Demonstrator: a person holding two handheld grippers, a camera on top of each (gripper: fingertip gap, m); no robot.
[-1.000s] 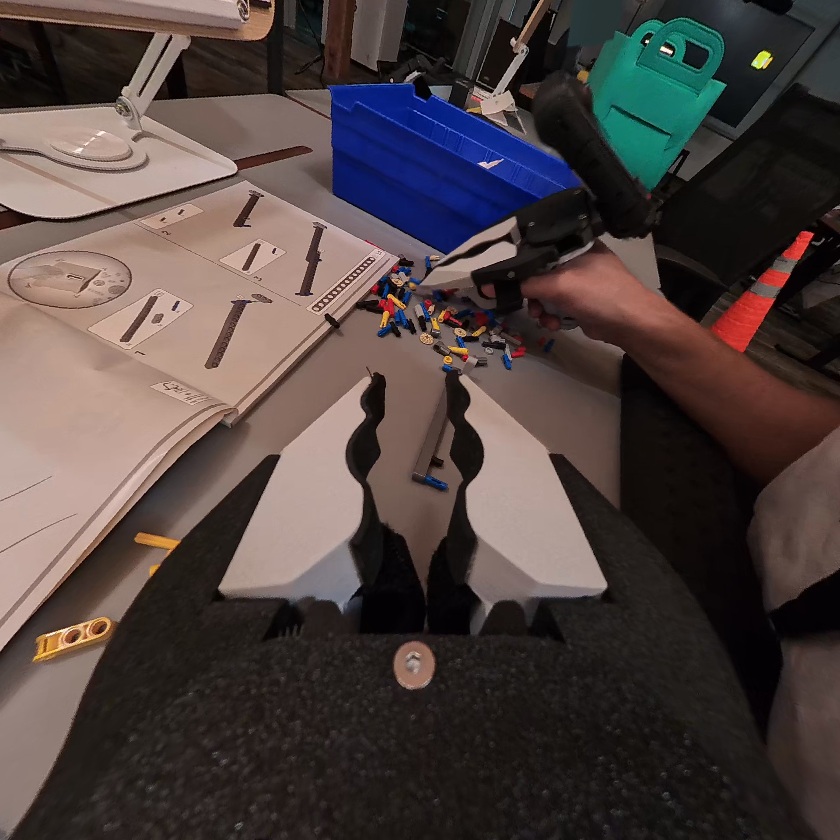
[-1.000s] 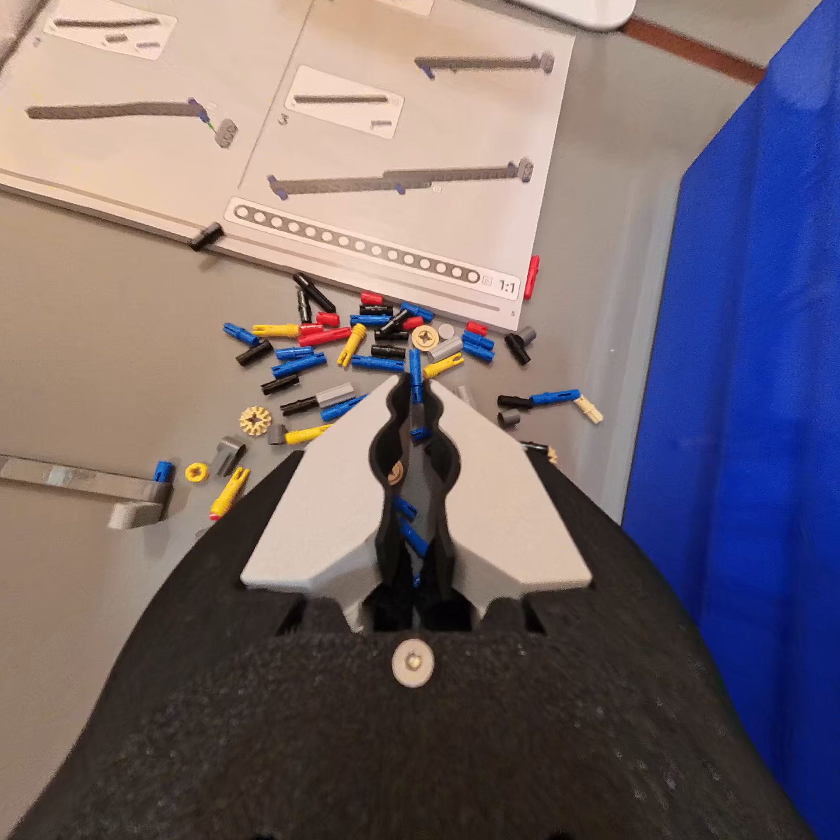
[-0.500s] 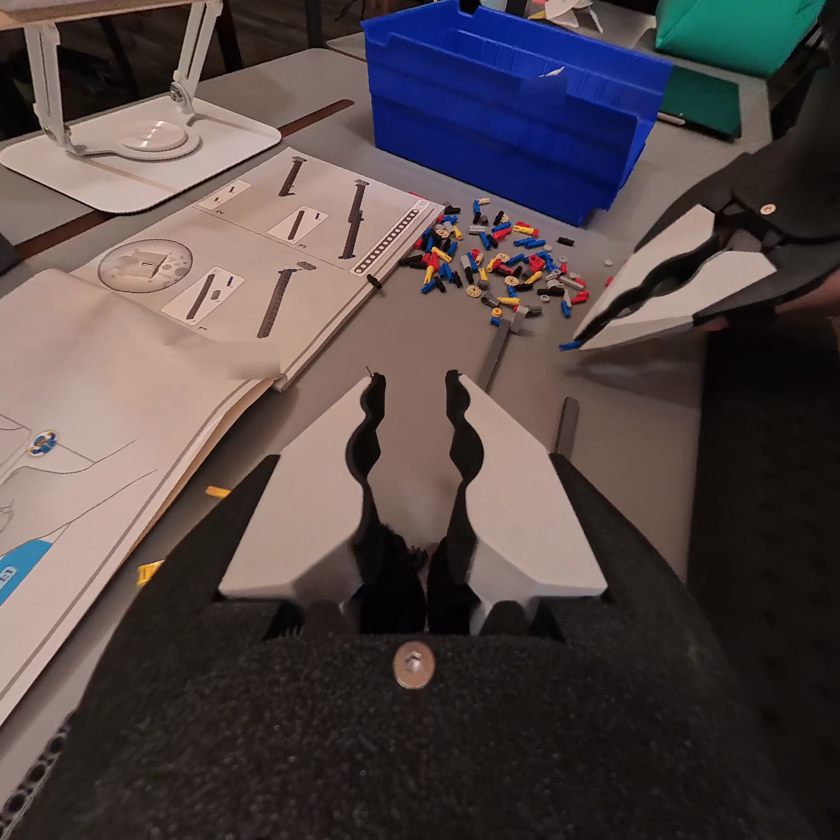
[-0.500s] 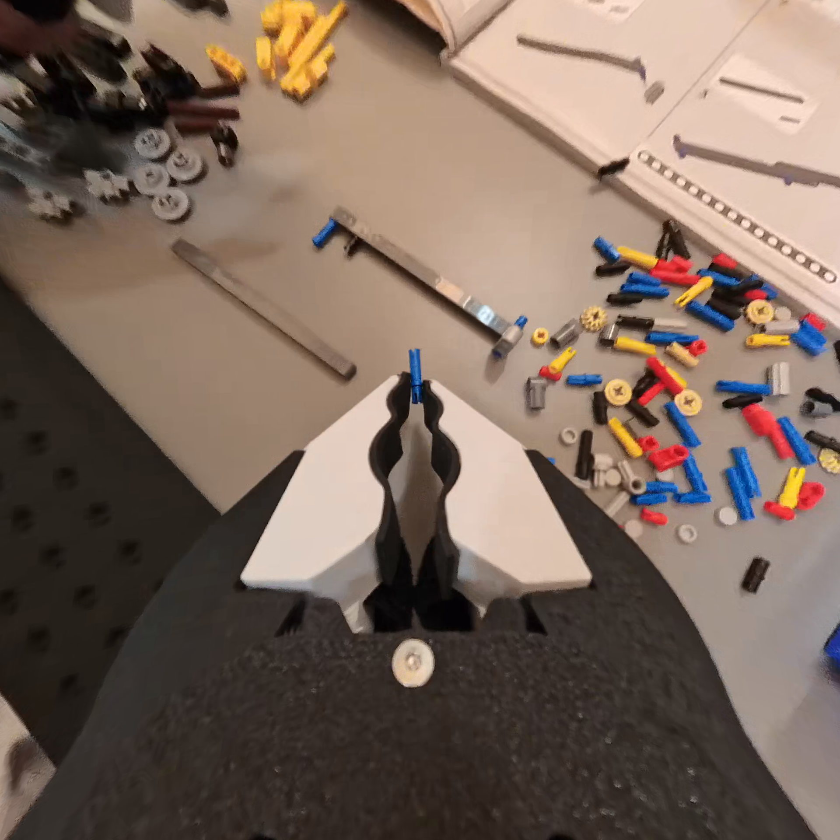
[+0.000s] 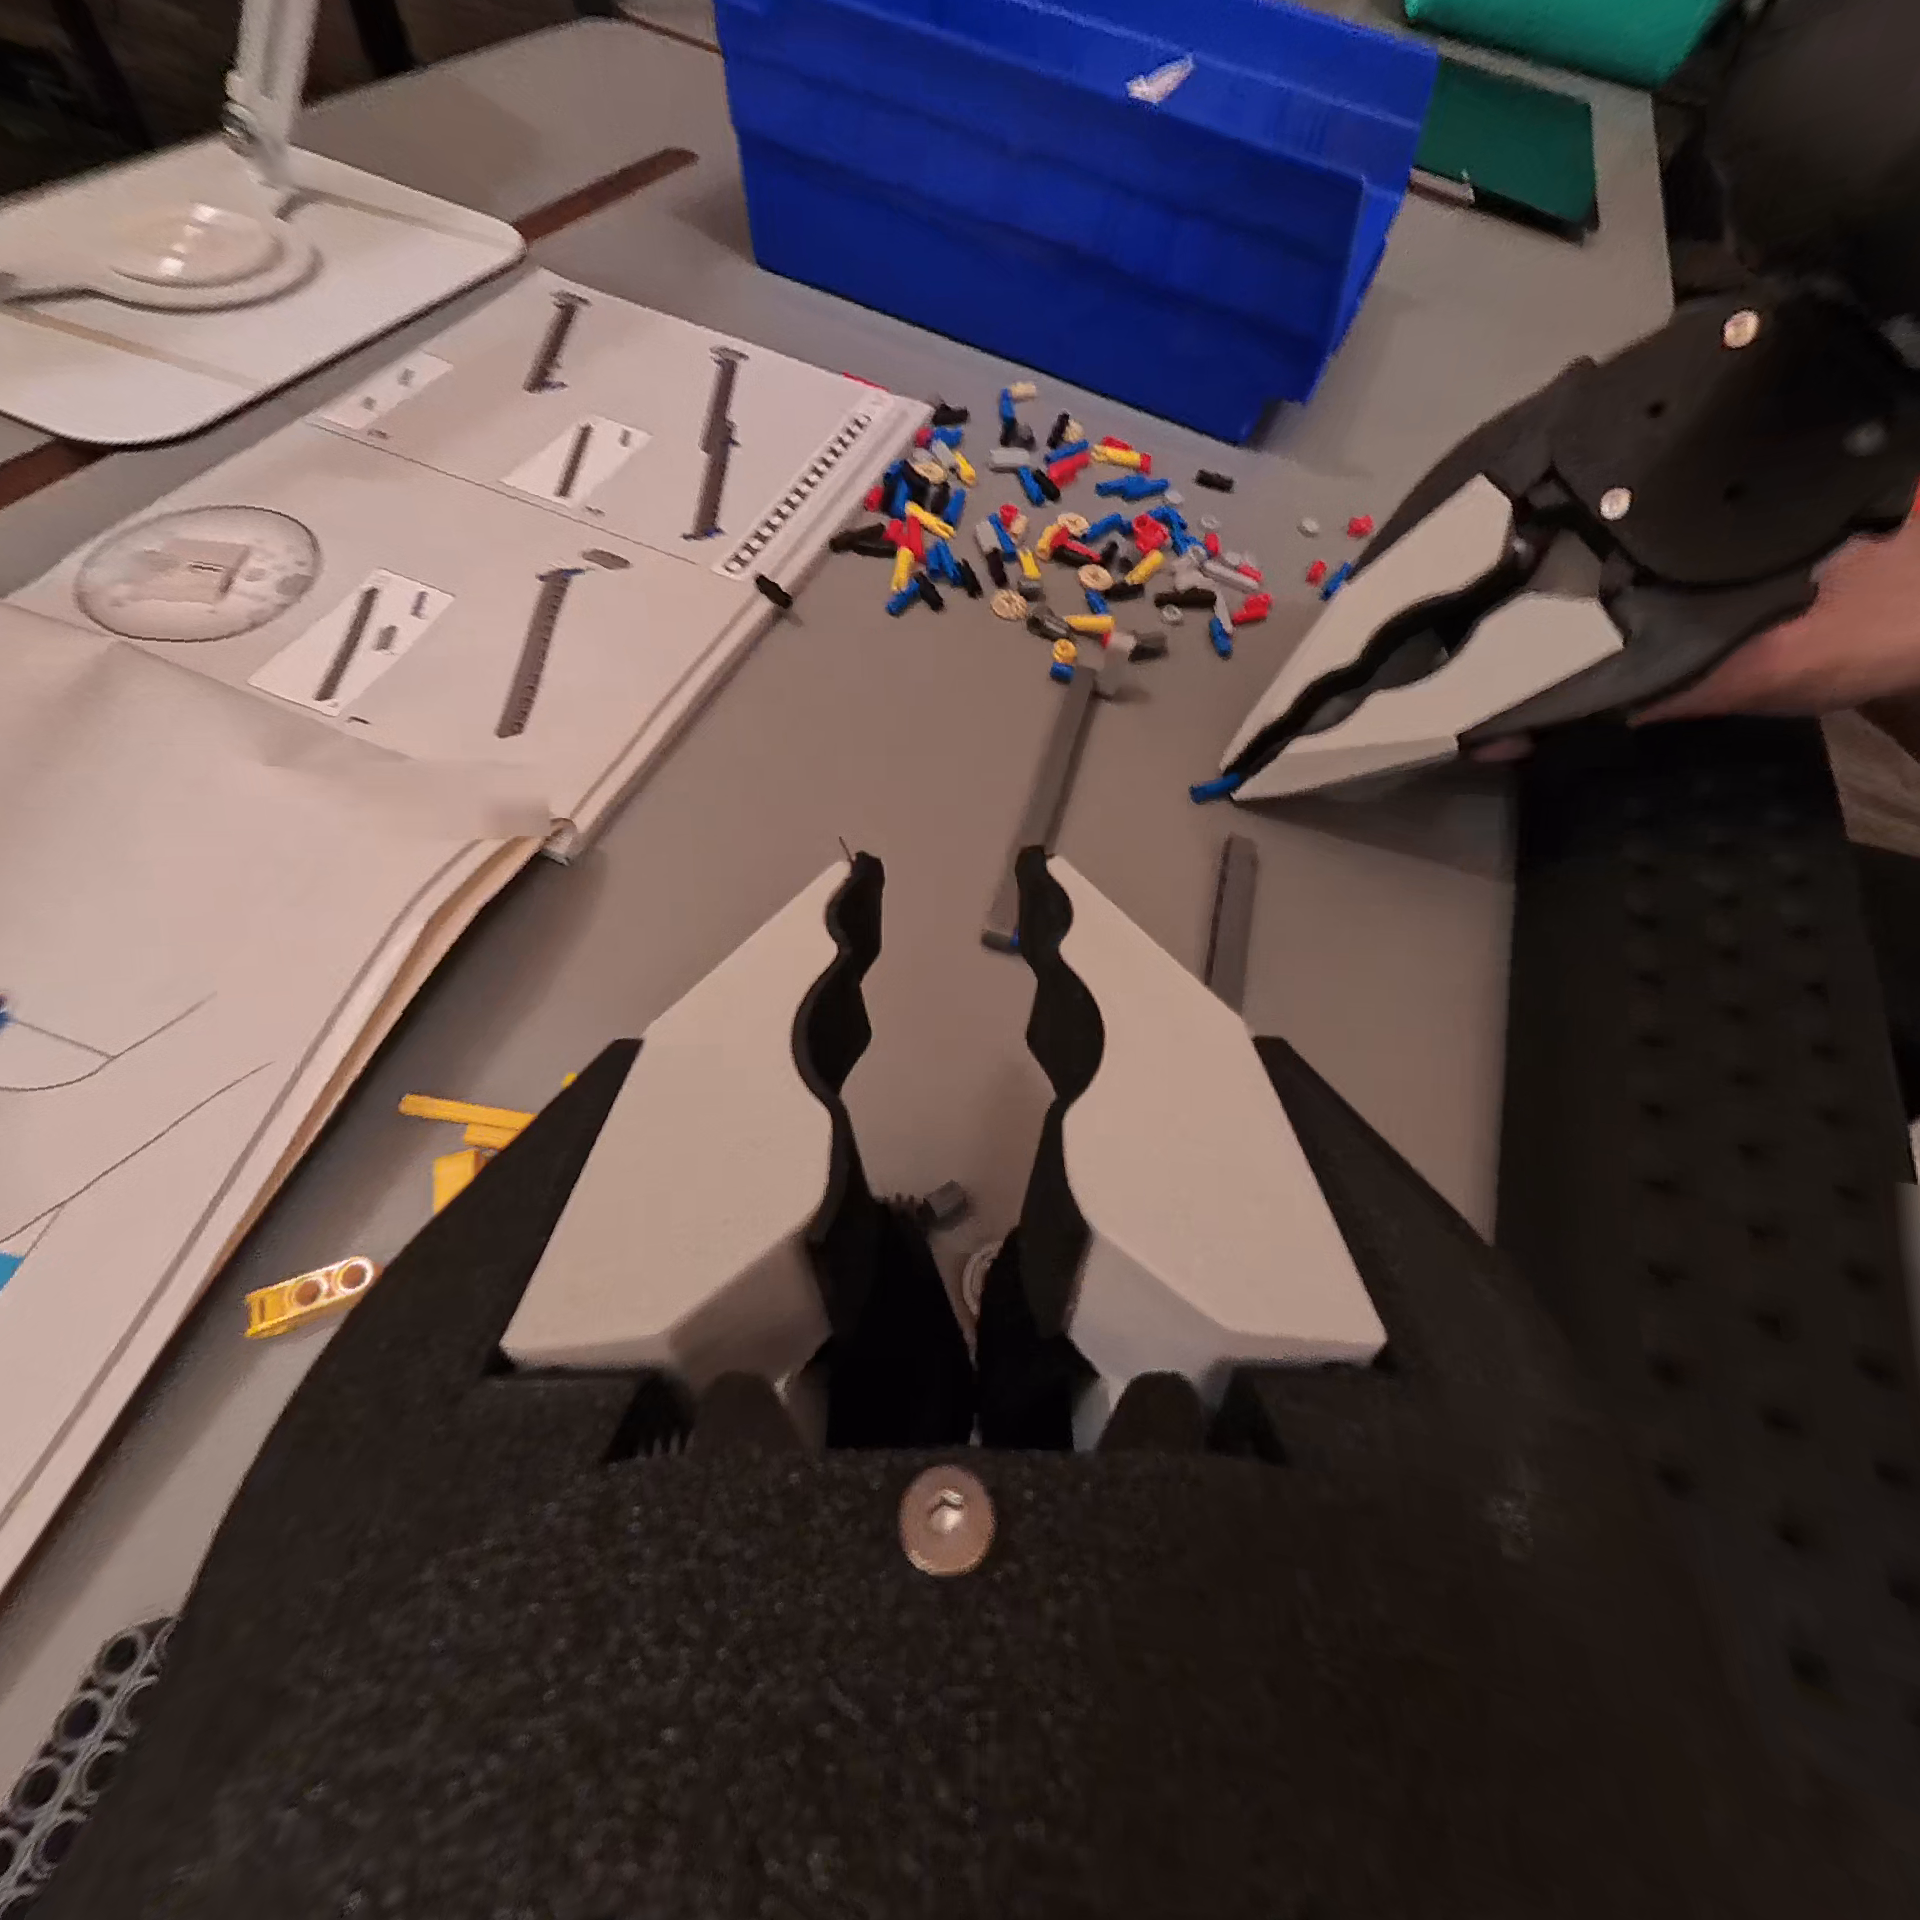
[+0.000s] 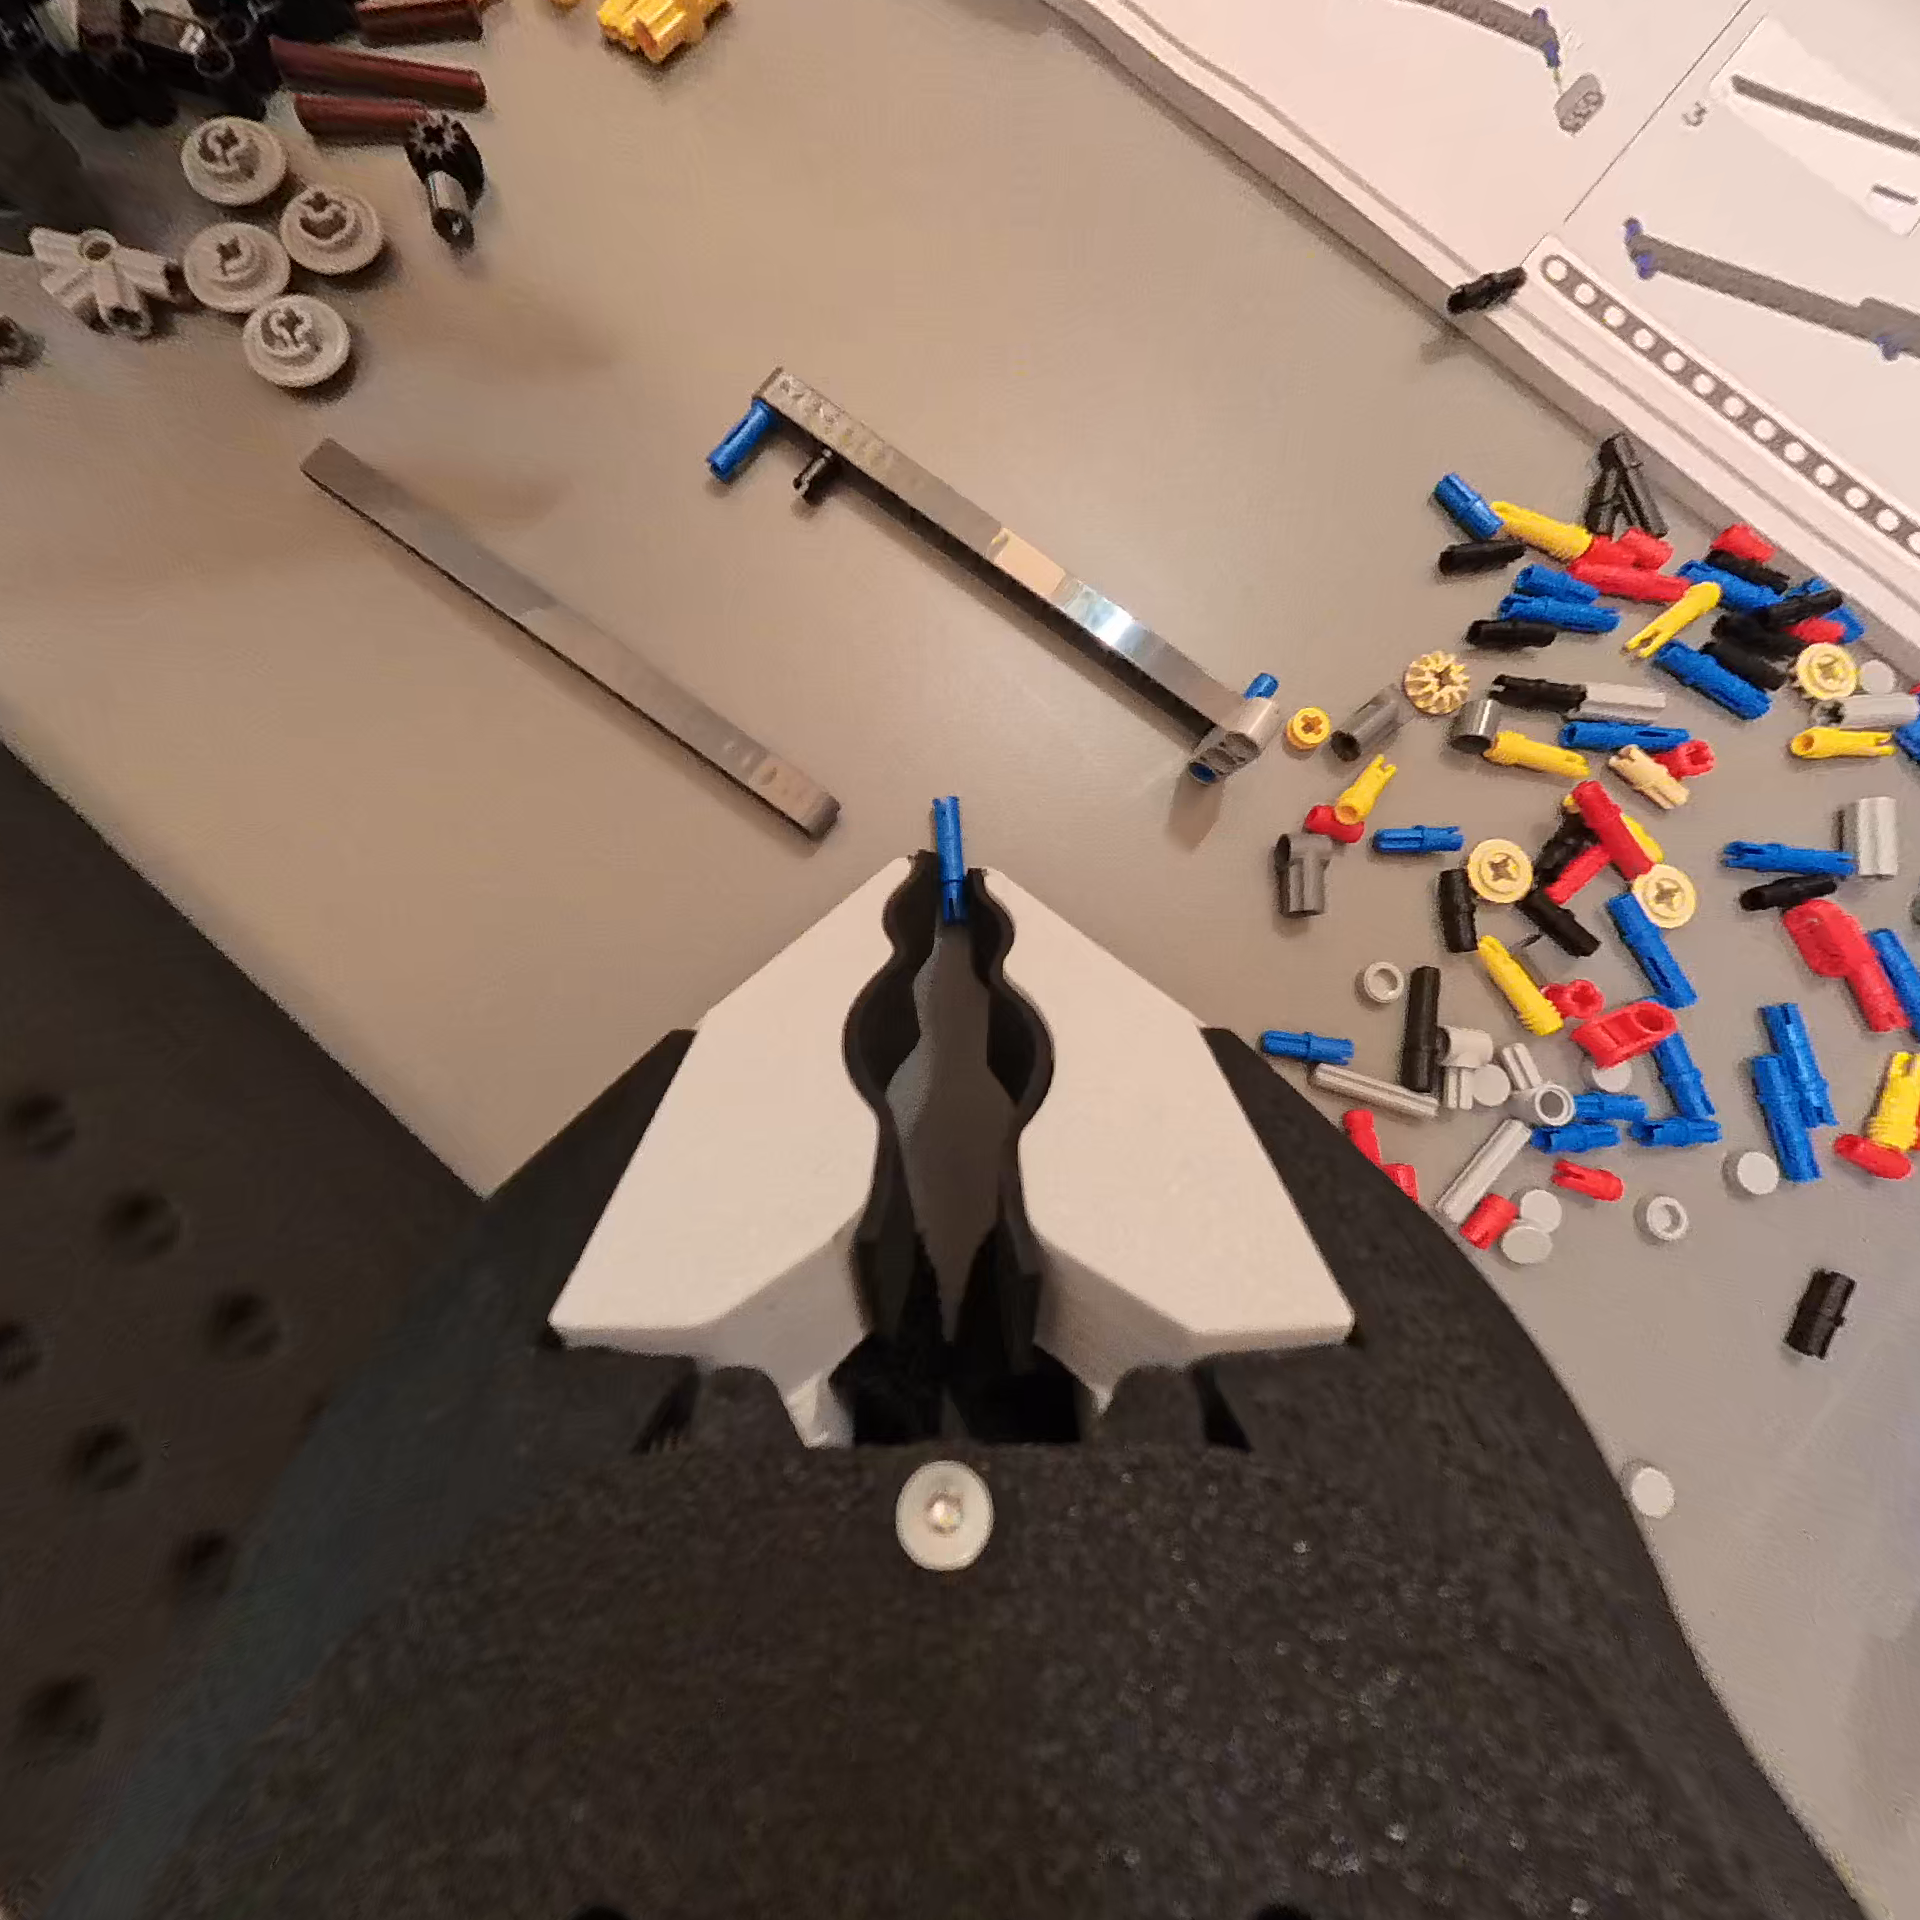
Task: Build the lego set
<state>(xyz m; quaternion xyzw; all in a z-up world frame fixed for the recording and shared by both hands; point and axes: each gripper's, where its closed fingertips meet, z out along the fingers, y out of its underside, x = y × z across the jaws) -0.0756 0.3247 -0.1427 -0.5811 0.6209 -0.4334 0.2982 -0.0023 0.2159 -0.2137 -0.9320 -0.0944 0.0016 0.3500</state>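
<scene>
Barely begun, judging by the table. Clamped at the very tips of the right gripper [image 6: 948,873]: one small blue plastic connector pin [image 6: 947,854], pointing forward and poking out past the fingertips; seen again from the left wrist view as a blue stub [image 5: 1214,790] at the tip of that gripper [image 5: 1242,774], low over the grey tabletop [image 6: 644,644].

Ahead of the right gripper and slightly to its right: a long grey perforated beam [image 6: 997,561], already fitted with a blue pin and a short black pin near its far end and a pale grey connector with blue pins at its near end. Ahead and to the left: a second long grey beam [image 6: 566,634], bare, no pins visible. Off to the right: a scattered heap of small blue, red, yellow, black and grey pins and bushes [image 6: 1621,883], still loose. Far left: grey round wheel hubs [image 6: 281,255] and dark brown axles [image 6: 374,88], untouched.

Left gripper [image 5: 951,868] spread wide and empty, hovering just short of the near end of the fitted beam [image 5: 1049,800], with the open white instruction booklet [image 5: 436,582] off to its left and a blue plastic bin [image 5: 1049,197] far ahead.

Probably next: seating the held pin into one of the beams. Nearly everything else left to assemble.
</scene>
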